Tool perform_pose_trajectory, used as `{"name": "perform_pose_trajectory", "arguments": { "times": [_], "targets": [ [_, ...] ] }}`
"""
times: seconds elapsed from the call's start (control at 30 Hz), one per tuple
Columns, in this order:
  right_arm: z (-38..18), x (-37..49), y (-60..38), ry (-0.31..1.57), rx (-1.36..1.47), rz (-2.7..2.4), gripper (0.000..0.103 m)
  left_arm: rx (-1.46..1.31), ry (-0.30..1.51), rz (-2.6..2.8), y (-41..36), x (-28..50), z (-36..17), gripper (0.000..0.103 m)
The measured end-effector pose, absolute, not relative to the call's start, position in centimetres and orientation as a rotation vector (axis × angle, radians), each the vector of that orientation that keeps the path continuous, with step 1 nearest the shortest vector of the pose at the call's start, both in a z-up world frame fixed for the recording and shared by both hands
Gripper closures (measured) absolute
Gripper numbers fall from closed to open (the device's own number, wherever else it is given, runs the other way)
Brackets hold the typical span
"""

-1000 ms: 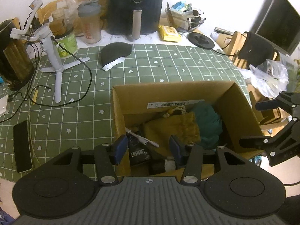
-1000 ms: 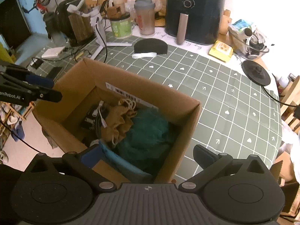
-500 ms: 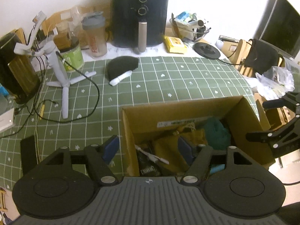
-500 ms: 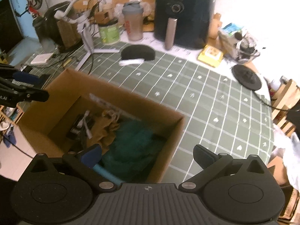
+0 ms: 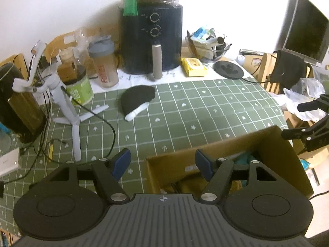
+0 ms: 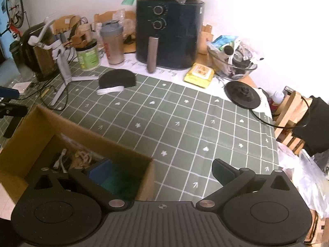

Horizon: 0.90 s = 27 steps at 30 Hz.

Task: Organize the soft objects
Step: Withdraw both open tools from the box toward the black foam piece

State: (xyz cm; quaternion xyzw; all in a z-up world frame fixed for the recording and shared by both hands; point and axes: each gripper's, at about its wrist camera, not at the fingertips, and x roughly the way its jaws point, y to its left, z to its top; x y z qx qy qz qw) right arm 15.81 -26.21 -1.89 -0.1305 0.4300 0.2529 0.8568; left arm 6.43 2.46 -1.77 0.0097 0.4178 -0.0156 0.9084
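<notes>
Left hand-held gripper (image 5: 162, 162) jaws have just been opening, nothing between them; right hand-held gripper (image 6: 162, 170) stands apart, empty. Black cap (image 5: 137, 99) lies on green tabletop (image 5: 205, 111), beyond cardboard box (image 5: 287, 154).

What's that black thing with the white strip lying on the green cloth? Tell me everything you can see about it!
The black thing is a soft-looking, half-round piece, dark and matte like fabric or foam, lying flat on the green checked tablecloth. A white band runs from its straight edge onto the cloth. It sits in front of the black air fryer, beside the white tripod. Nothing grips it; both grippers are away from it, near the cardboard box. What exactly it is, I cannot tell.
</notes>
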Motion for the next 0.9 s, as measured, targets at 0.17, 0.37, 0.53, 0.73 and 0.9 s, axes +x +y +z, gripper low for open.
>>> {"name": "perform_pose_trajectory", "arguments": {
  "times": [0.17, 0.37, 0.53, 0.73, 0.9],
  "targets": [
    [-1.6, 17.0, -26.3, 0.899, -0.260, 0.560, 0.000, 0.031, 0.842, -0.045, 2.9, 7.6, -1.6, 0.034],
    [-1.5, 18.9, -26.0, 0.890, -0.253, 0.596, 0.000, 0.036, 0.830, -0.060, 3.5, 9.2, -1.5, 0.034],
    [-1.7, 21.0, -25.7, 0.884, -0.230, 0.624, 0.000, 0.026, 0.832, -0.076, 4.0, 10.8, -1.8, 0.034],
    [-2.1, 23.6, -24.8, 0.867, -0.232, 0.667, 0.000, 0.021, 0.830, -0.091, 4.6, 13.0, -2.2, 0.034],
    [-2.1, 26.1, -24.0, 0.856, -0.193, 0.705, 0.000, 0.023, 0.812, -0.105, 5.4, 15.1, -2.0, 0.034]
  ]
}}
